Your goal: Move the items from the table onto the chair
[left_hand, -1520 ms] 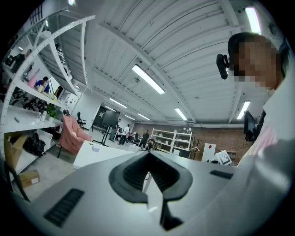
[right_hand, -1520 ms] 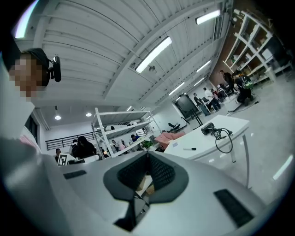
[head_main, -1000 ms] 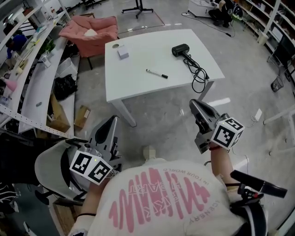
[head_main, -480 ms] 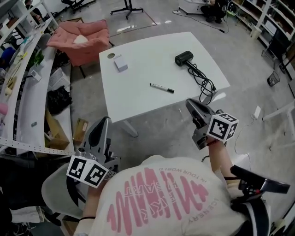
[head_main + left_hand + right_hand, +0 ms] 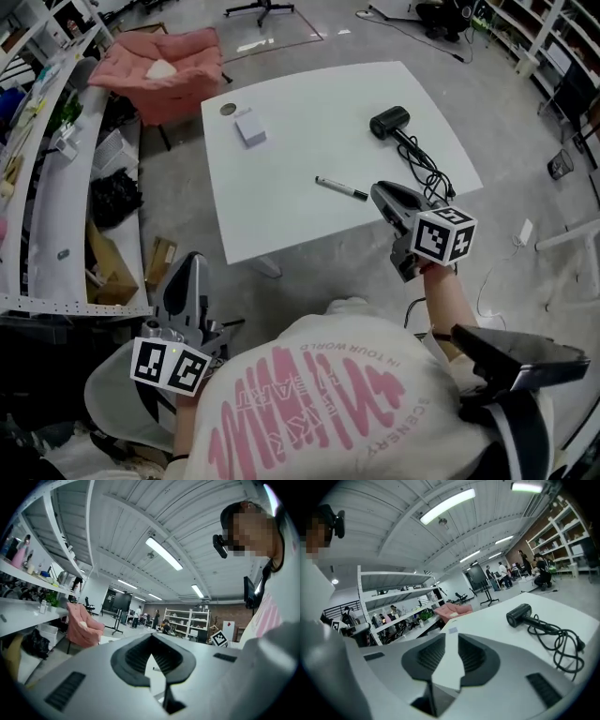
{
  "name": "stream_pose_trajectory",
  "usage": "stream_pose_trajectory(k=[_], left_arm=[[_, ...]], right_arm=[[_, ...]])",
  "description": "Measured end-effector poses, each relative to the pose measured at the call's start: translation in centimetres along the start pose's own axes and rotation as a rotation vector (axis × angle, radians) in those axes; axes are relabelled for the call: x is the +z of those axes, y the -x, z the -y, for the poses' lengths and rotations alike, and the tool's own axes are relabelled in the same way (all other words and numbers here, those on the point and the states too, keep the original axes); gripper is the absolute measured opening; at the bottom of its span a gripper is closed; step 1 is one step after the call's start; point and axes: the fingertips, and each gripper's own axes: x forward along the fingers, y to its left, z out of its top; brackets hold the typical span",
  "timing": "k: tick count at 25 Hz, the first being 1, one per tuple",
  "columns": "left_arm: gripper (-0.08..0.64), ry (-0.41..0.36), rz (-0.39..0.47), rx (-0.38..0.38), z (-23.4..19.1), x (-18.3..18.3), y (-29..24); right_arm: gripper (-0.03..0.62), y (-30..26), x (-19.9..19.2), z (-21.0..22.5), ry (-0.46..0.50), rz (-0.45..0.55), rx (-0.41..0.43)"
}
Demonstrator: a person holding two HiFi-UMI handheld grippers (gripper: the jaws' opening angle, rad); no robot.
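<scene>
Right gripper first: its jaws have just been opening and now stand a sliver apart, with nothing between them but bare tabletop. It points a little downward over the near right edge of the white table, and its tips are just beside the right end of the black marker pen. Whether they touch the pen can't be told.

Over to the left gripper: tips pressed together, nothing pinched. It's held level, low at the person's left side, off the table and short of its near edge.

Out on the table, everything is in place. The marker pen lies near the middle front. The black hair dryer sits to the right, and its cable snakes back toward the right gripper. A small white box rests near the far left corner, with a small round item just behind it.

Beyond that corner stands the pink armchair, with a pale cushion on the seat.
</scene>
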Motion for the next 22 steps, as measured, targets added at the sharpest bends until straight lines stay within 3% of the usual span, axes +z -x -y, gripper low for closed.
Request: stream_pose_trajectory(k=[2, 6, 11, 17, 22], left_arm=[[0.008, 0.024, 0.011, 0.072, -1.2, 0.1, 1.0], [0.008, 0.091, 0.047, 0.226, -3.4, -1.5, 4.0], [0.008, 0.108, 0.056, 0.355, -3.1, -1.0, 3.6], [0.008, 0.128, 0.062, 0.467, -1.3, -1.8, 2.2], [0.008, 0.155, 0.068, 0.566, 0.5, -1.8, 1.7]], right_arm=[[0.138, -1.8, -0.3, 0.9, 0.011, -0.059, 0.022], [0.146, -6.3, -2.9, 2.7, 0.053, -0.194, 0.076], [0.146, -10.5, -6.1, 5.3, 0.100, -0.437, 0.143], [0.146, -12.8, -10.3, 8.3, 0.390, -0.723, 0.143], [0.142, -13.1, -10.7, 9.0, 0.524, -0.865, 0.201]])
